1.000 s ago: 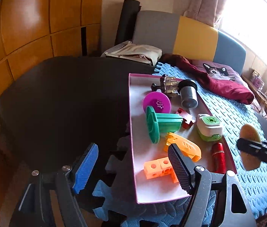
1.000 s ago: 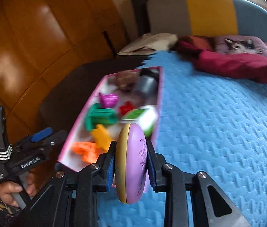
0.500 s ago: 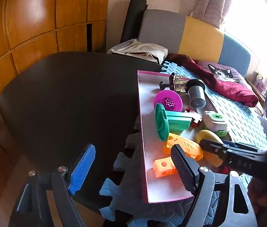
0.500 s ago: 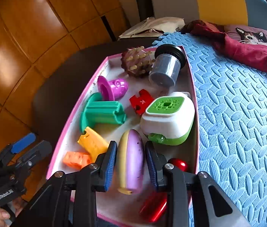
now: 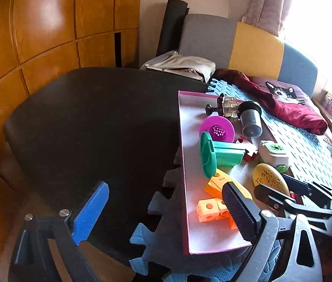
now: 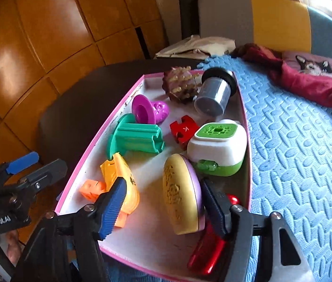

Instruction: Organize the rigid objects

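The left gripper [image 5: 163, 208] gapes wide with nothing between its pads, its jaws having just been opening, beside the near left corner of the pink-rimmed tray [image 6: 90, 145]. The right gripper [image 6: 163, 209] has just been opening too — its blue left pad [image 6: 113, 208] is clear of the yellow-and-lilac oval soap box [image 6: 182, 195], while the right pad sits just beside or against it. The soap box stands on edge in the tray, long axis running away from the camera, among a green spool [image 6: 134, 138], a white-and-green box [image 6: 217, 148] and a red case [image 6: 207, 251].
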The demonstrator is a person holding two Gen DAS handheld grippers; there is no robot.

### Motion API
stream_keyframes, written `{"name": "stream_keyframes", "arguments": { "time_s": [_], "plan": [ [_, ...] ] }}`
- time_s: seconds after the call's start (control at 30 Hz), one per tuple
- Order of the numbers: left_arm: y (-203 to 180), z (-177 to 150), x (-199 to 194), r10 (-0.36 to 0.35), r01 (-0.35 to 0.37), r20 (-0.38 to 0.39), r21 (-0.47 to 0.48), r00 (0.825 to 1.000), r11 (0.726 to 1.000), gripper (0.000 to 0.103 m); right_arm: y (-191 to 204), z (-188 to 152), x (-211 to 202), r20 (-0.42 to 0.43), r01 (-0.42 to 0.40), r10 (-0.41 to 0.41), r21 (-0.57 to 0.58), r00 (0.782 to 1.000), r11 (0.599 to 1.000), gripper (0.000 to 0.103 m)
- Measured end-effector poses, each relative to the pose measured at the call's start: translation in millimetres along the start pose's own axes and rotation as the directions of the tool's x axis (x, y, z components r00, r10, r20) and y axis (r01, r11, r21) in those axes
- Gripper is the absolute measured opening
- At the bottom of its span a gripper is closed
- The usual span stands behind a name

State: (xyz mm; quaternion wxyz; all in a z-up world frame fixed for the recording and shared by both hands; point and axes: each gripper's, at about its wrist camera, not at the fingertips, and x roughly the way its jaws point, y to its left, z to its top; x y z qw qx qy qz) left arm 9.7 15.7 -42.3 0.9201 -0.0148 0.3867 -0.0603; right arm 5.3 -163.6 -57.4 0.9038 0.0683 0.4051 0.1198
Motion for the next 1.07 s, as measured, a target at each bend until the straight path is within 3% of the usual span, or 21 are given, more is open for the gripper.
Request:
{"name": "stream_keyframes", "arguments": {
  "time_s": [0.27, 0.37, 0.43, 0.63, 1.07],
  "plan": [
    [-8, 0, -14, 0.021, -0.021, 0.032, 0.019, 0.999, 1.0, 0.103, 14, -6, -37, 0.147, 0.13, -0.127, -0.007, 0.981, 0.992, 0.068],
    [-10, -2, -20, 0.021, -0.021, 0.033, 0.002, 0.999, 1.0, 0.103, 16, -10, -43, 0.17, 0.194, -0.193, 0.01, 0.966, 0.981, 0.068],
    [-13, -3, -24, 0.062, -0.062, 0.033, -0.002, 0.998, 0.998, 0.103, 16, -11, -45, 0.176, 0.221, -0.222, 0.021, 0.959, 0.975, 0.068],
    [-17, -6, -33, 0.102, -0.102, 0.063, -0.013, 0.993, 0.995, 0.103, 16, -12, -49, 0.188, 0.238, -0.238, 0.024, 0.953, 0.971, 0.068],
    [-13, -6, -42, 0.084, -0.081, 0.114, -0.026, 0.99, 0.996, 0.103, 19, -13, -55, 0.208, 0.242, -0.239, 0.009, 0.949, 0.97, 0.068]
  ]
}}
